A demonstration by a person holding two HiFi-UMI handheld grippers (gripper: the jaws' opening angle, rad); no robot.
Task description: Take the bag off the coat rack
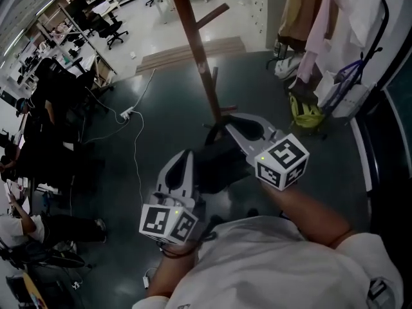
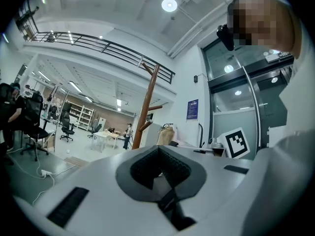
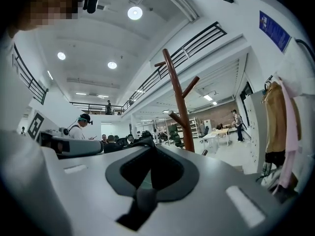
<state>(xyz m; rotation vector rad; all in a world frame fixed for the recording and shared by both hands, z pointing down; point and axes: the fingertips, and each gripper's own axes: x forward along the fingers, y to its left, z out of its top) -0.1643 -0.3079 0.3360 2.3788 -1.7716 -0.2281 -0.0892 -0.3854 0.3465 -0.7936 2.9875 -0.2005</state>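
The brown wooden coat rack [image 1: 193,37] stands ahead of me on the dark floor; its forked pole also shows in the left gripper view [image 2: 147,102] and the right gripper view [image 3: 178,102]. A black bag [image 1: 219,163] hangs low between my two grippers, off the rack. My right gripper [image 1: 222,131] is shut on the bag's top; black fabric [image 3: 140,140] bunches at its jaw tips. My left gripper [image 1: 183,156] sits just left of the bag with its jaws together, and I cannot see it holding anything [image 2: 157,149].
Coats and garments [image 1: 322,18] hang at the upper right, with a yellow-green item [image 1: 306,111] on the floor below them. A white cable and power strip [image 1: 127,113] lie to the left. Wooden boards [image 1: 187,53] lie behind the rack. Seated people and office chairs [image 1: 38,108] fill the left side.
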